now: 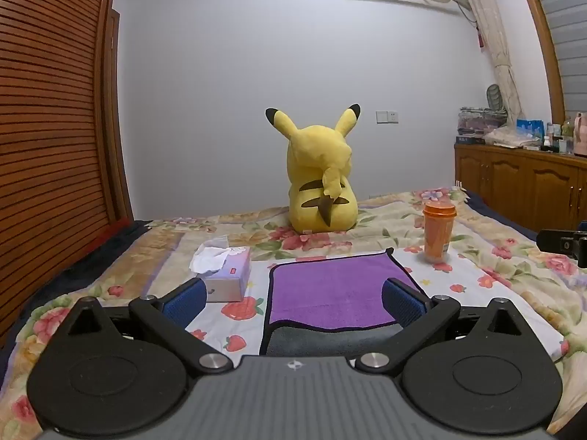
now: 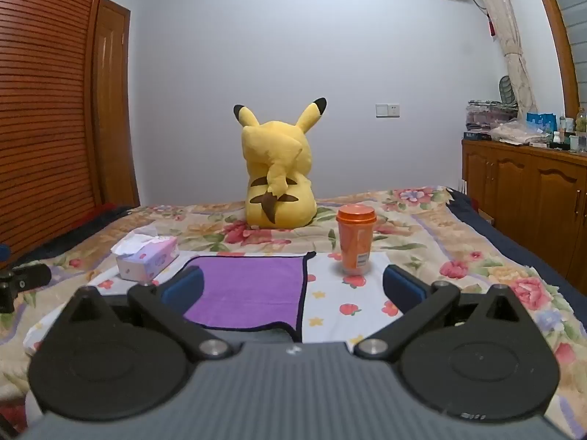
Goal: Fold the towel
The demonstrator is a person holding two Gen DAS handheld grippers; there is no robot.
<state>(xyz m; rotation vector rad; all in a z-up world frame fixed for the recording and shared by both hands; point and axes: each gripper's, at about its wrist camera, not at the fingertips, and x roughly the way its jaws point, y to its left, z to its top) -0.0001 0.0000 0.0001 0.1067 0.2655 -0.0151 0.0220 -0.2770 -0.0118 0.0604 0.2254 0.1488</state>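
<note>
A purple towel (image 1: 334, 289) with a dark border lies flat on the flowered bedspread, its grey underside folded up along the near edge (image 1: 330, 341). My left gripper (image 1: 293, 302) is open and empty, its blue-padded fingers (image 1: 185, 306) spread above the towel's near left part. In the right wrist view the same towel (image 2: 253, 289) lies ahead and to the left. My right gripper (image 2: 293, 289) is open and empty above the towel's near right corner.
A tissue box (image 1: 227, 275) sits left of the towel. An orange cup (image 1: 438, 233) stands to its right, also in the right wrist view (image 2: 355, 244). A yellow plush toy (image 1: 319, 183) sits behind. A wooden cabinet (image 2: 528, 190) lines the right wall.
</note>
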